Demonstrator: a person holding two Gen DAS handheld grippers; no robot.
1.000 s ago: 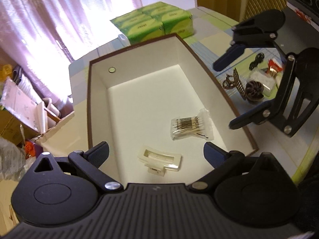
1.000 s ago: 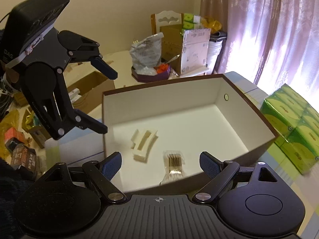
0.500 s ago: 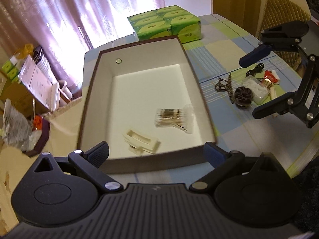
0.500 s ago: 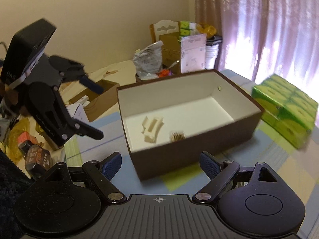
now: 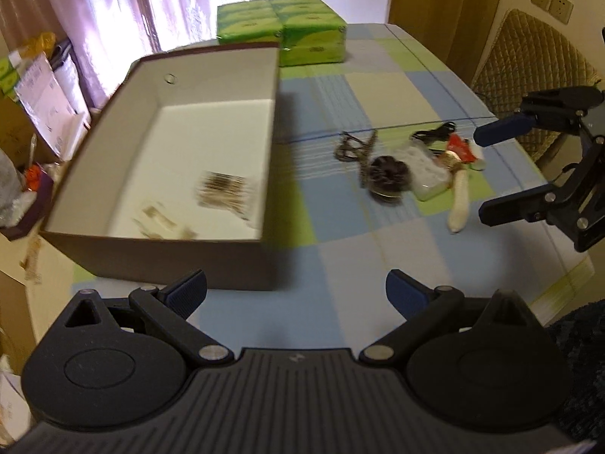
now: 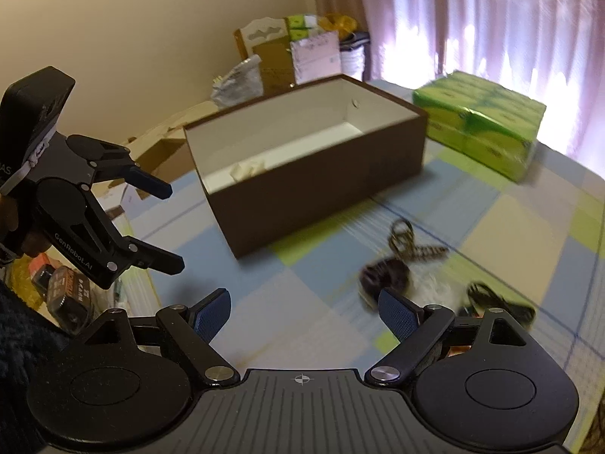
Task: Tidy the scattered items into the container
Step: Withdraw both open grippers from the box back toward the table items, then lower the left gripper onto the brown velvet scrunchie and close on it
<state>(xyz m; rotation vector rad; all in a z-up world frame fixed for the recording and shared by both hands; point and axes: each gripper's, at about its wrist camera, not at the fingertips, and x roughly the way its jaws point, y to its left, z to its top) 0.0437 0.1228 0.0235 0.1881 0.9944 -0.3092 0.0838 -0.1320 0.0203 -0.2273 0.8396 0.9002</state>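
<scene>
Both grippers empty, jaws wide: left gripper (image 5: 296, 290) near box (image 5: 242, 261); right gripper (image 6: 304, 311) over cloth (image 6: 264, 295), scattered items (image 6: 393, 276) just right of box.

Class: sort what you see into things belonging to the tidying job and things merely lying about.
Belongs to the job:
brown cardboard box
leopard-print hair claw
dark round hair clip
black cable

Lying about:
green tissue packs
quilted chair back
</scene>
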